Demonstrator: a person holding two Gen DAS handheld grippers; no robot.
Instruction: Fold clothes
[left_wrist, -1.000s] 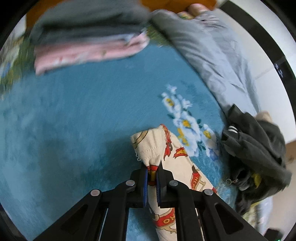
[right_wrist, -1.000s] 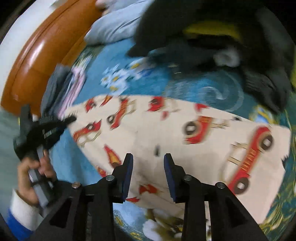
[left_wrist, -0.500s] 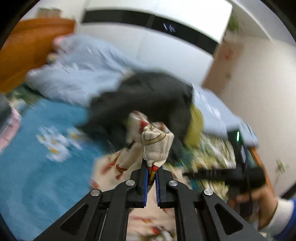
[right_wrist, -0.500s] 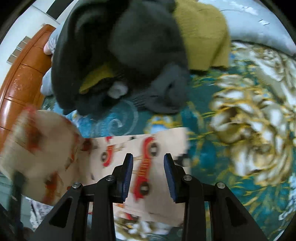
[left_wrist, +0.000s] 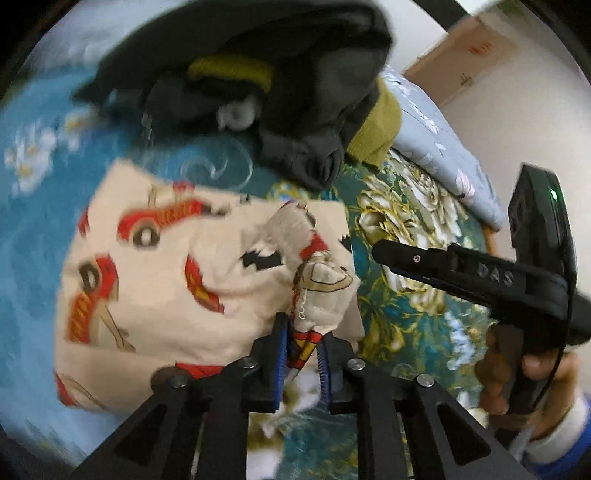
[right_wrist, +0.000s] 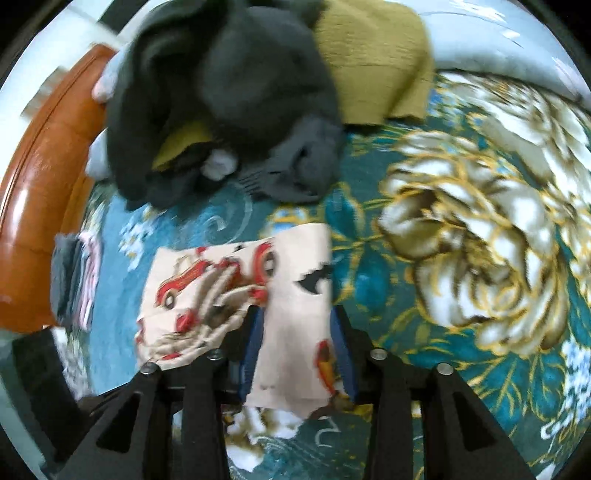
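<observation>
A fold is in progress: the car-print garment lies on the bed, one end pinched in the left gripper jaws. The right gripper jaws stand wide around the garment's 3 o'clock edge. Next, the carried end is to be laid over and released.

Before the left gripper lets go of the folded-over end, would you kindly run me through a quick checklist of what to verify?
1. Left gripper shut on cream car-print garment: ok.
2. Right gripper open, jaws either side of the garment's edge: ok.
3. Lifted end brought across to the opposite edge: ok.
4. Edges aligned squarely: cannot tell, motion blur.
5. Fold lying flat: not ok, cloth bunched at the left jaws.
6. Dark grey and mustard clothes pile off the garment: ok.
</observation>
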